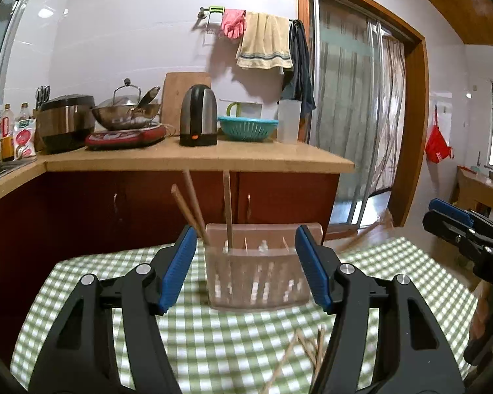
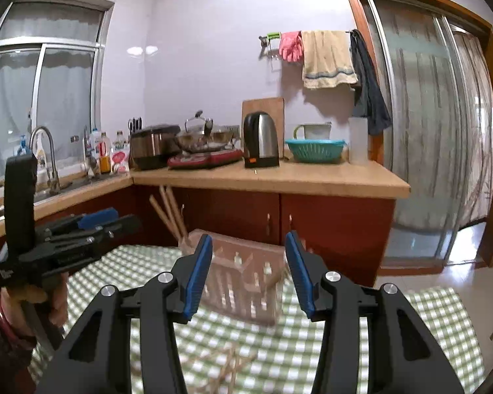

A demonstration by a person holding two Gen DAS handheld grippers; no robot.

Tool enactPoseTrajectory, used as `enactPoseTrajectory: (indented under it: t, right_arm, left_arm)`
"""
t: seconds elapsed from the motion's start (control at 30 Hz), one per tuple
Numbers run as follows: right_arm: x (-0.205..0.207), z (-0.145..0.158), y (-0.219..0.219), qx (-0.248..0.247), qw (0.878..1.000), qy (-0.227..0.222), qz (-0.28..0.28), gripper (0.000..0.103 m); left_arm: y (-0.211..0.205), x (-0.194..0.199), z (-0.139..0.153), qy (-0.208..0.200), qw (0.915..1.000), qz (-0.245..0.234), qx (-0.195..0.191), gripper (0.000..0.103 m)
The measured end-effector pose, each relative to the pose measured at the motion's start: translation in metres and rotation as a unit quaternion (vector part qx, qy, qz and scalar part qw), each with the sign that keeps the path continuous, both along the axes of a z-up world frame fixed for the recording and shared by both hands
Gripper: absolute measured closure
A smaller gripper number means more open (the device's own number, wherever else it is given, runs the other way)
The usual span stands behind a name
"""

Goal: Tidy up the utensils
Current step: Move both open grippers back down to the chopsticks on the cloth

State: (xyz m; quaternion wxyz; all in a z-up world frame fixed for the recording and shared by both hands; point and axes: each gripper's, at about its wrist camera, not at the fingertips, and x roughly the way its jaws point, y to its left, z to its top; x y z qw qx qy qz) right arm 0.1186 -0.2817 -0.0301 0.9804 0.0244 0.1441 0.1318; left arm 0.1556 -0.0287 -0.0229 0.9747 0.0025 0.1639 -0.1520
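Observation:
A translucent slotted utensil holder (image 1: pixel 258 277) (image 2: pixel 243 282) stands on the green checked tablecloth (image 1: pixel 213 338) (image 2: pixel 279 348). Several wooden chopsticks (image 1: pixel 194 207) (image 2: pixel 169 213) stand upright in it. More chopsticks (image 1: pixel 307 351) (image 2: pixel 231 366) lie loose on the cloth in front of the holder. My left gripper (image 1: pixel 246 252) is open, its blue pads (image 1: pixel 177 271) framing the holder with nothing between them. My right gripper (image 2: pixel 249 257) is open too and holds nothing. The right gripper (image 1: pixel 460 226) shows at the right edge of the left wrist view; the left gripper (image 2: pixel 92 221) shows at the left of the right wrist view.
Behind the table runs a kitchen counter (image 1: pixel 197 156) (image 2: pixel 279 177) with a rice cooker (image 1: pixel 65 121), a wok (image 1: pixel 125 111), a kettle (image 1: pixel 199 115) and a teal basket (image 1: pixel 248 128). A sink with a tap (image 2: pixel 46 151) is at the left. A sliding glass door (image 2: pixel 427 131) is at the right.

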Motion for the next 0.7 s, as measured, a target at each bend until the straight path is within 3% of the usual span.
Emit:
enactPoseTrajectory:
  t: [0.27,0.5,0.7]
  right_arm:
    - [-0.044,-0.056,-0.005,0.012,0.999,0.042,-0.011,0.057]
    - [-0.069,-0.103,-0.003,0.012,0.997,0.080,-0.008,0.057]
    - [-0.088,-0.134,0.002,0.009,0.993,0.115,0.006,0.057]
  left_arm:
    - [0.000,-0.056,-0.041,0.031,0.9995,0.011,0.000,0.042]
    - [-0.010,-0.096,-0.080,0.044,0.9981,0.023,0.036,0.042]
    - [-0.012,-0.115,-0.116,0.083,0.9952,0.021,0.048,0.042]
